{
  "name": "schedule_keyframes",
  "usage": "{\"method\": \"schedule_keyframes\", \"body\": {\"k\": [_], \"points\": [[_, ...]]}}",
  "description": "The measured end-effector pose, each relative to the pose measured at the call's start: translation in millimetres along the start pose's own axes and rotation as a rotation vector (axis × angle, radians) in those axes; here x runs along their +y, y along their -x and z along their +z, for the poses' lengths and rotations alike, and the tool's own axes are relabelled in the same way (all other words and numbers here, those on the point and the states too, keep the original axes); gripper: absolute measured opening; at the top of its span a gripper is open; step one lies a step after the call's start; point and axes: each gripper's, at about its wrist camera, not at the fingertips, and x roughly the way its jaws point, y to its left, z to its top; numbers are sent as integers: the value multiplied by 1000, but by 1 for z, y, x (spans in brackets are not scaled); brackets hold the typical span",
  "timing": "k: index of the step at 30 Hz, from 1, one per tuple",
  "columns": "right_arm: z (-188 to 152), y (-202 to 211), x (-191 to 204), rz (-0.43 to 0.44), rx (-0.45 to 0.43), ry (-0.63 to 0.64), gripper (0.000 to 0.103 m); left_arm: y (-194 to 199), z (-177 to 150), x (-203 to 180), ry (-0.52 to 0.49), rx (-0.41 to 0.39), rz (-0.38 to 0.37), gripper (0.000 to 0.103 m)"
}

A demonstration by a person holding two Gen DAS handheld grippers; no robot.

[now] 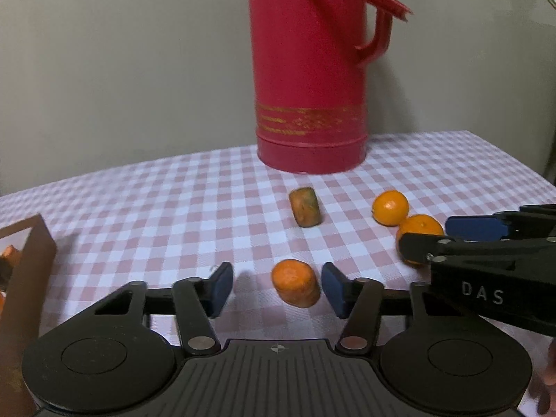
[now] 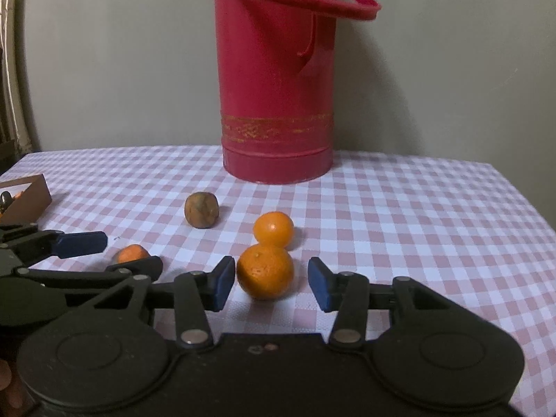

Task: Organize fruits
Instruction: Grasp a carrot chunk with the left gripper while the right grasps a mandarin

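Observation:
My left gripper is open, its blue pads on either side of an orange carrot chunk on the checked tablecloth, nearer the right pad. My right gripper is open around a near tangerine, which sits close to the left pad. A second tangerine lies just behind it. A brownish, discoloured chunk lies farther back; it also shows in the left wrist view. In the left wrist view the two tangerines lie at the right, by the right gripper.
A tall red thermos jug with a handle stands at the back of the table against a grey wall. A brown wooden box holding orange pieces sits at the left. The table's right edge is near.

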Motion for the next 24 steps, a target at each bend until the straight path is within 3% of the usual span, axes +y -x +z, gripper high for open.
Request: {"method": "schedule_keyframes", "body": {"k": [5,8,15,24], "points": [[0,-5,-2,19,17,-13,34,-2,0,-7,-27,11,-12,31],[0,-8,-1,33,23,-19,28,-1,-1,-7,-25,4,-13,30],[0,3,1,24,-1,-25,28,10,-7,2,10,-28,-15,30],[-1,49,10,2,-69,-2,28,64,-16,17,12,-134,-19,30]]}}
